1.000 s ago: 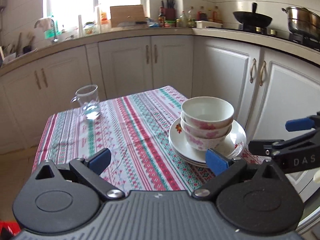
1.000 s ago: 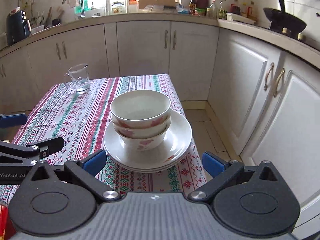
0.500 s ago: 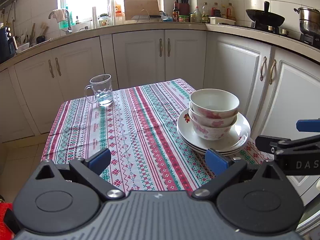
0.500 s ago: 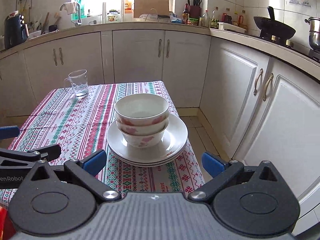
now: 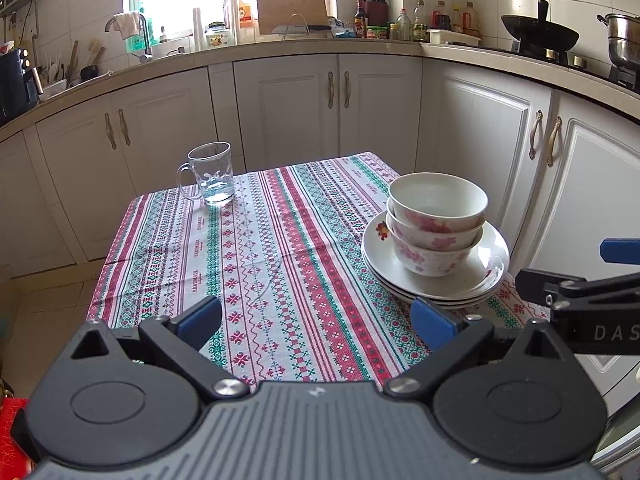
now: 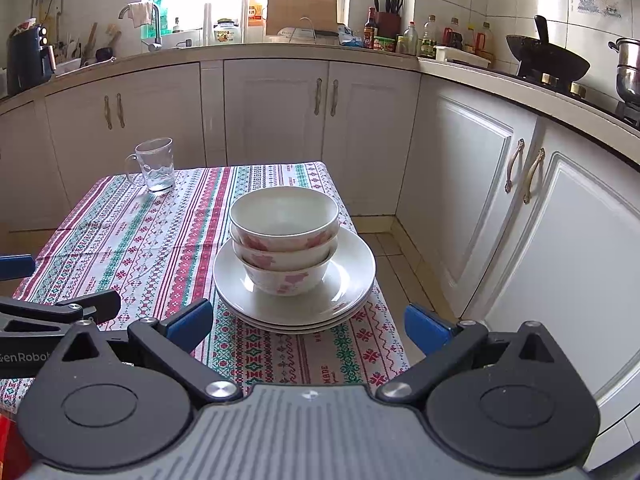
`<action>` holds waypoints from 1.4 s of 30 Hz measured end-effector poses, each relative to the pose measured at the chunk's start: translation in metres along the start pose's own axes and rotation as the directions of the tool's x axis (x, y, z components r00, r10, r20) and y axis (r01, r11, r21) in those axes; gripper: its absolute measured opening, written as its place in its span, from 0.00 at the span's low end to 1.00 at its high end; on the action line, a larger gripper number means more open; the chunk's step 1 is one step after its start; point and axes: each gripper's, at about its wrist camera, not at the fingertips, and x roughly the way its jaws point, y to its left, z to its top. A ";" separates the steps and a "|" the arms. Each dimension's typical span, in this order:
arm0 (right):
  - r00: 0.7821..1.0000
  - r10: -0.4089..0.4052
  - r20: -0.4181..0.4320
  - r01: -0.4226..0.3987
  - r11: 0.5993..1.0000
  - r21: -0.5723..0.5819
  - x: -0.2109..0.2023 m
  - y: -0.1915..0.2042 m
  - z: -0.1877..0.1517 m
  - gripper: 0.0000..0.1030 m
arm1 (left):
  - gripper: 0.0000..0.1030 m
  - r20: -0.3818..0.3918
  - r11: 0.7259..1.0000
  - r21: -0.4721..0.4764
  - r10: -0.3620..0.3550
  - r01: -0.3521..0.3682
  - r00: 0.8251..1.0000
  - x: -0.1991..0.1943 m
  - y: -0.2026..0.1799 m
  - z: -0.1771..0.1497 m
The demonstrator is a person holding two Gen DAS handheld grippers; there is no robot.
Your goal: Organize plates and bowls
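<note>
Three white bowls with pink flowers (image 5: 436,220) are nested on a stack of white plates (image 5: 476,284) at the right edge of the table; the bowls (image 6: 285,240) and plates (image 6: 352,276) also show in the right wrist view. My left gripper (image 5: 316,320) is open and empty, above the table's near edge, left of the stack. My right gripper (image 6: 308,328) is open and empty, in front of the stack, apart from it. Each gripper shows at the side of the other's view.
The table has a striped patterned cloth (image 5: 260,248). A glass mug (image 5: 210,174) stands at the far left corner. White cabinets (image 6: 480,184) run behind and close on the right. A counter with bottles, a wok (image 6: 548,58) and a pot is above.
Both grippers have drawn back and risen away from the stack, so the table looks farther off. The bowls and plates have not moved. Both jaws stay open.
</note>
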 end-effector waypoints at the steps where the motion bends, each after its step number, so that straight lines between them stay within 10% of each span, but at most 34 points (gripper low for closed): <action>1: 1.000 0.001 0.000 -0.001 1.000 0.000 0.000 0.000 0.000 1.00 | 0.97 0.000 1.000 0.000 0.000 0.000 1.000 0.000 0.000 0.000; 42: 1.000 -0.010 0.018 0.010 1.000 -0.008 -0.004 -0.001 0.002 1.00 | 0.97 -0.012 1.000 -0.014 -0.007 0.007 1.000 0.004 -0.001 0.000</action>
